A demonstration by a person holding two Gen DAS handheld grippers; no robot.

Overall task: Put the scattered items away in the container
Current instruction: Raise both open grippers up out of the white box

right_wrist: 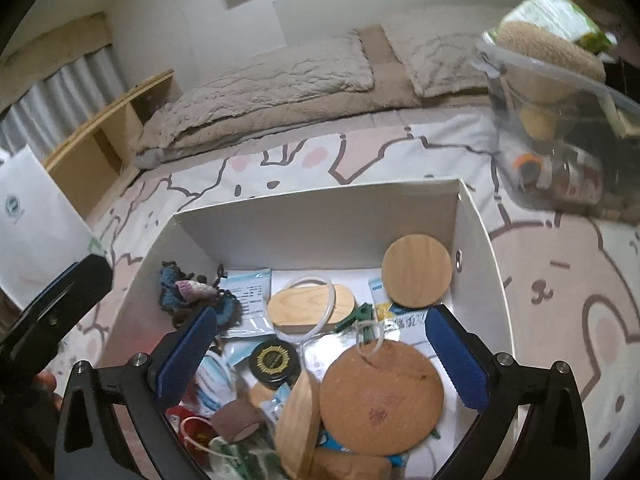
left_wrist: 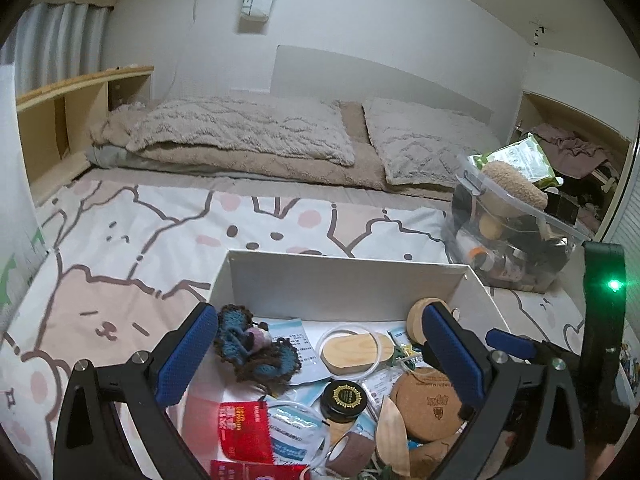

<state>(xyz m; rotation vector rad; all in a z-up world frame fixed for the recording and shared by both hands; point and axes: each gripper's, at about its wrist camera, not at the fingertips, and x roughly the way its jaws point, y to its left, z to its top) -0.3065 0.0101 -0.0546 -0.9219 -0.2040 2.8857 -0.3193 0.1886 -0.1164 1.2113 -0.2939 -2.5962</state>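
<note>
A white box (left_wrist: pixel 344 276) (right_wrist: pixel 320 208) stands on the bed and holds several items: a blue crochet piece (left_wrist: pixel 252 344) (right_wrist: pixel 188 292), a round cork coaster (left_wrist: pixel 430 404) (right_wrist: pixel 380 396), a black tin (left_wrist: pixel 345 398) (right_wrist: pixel 274 362), an oval wooden lid (left_wrist: pixel 356 354) (right_wrist: pixel 308 308), a round wooden lid (right_wrist: pixel 416 272), red packets (left_wrist: pixel 244 428) and mask packets. My left gripper (left_wrist: pixel 320 348) hovers open and empty over the box. My right gripper (right_wrist: pixel 320 344) hovers open and empty over it too. The right gripper's blue finger shows in the left wrist view (left_wrist: pixel 510 342).
A clear plastic bin (left_wrist: pixel 516 236) (right_wrist: pixel 560 136) full of jars, a plush item and a green packet stands to the right of the box. Pillows (left_wrist: pixel 248 132) and a folded blanket lie at the bed's head. A wooden shelf (left_wrist: pixel 76 120) is at left.
</note>
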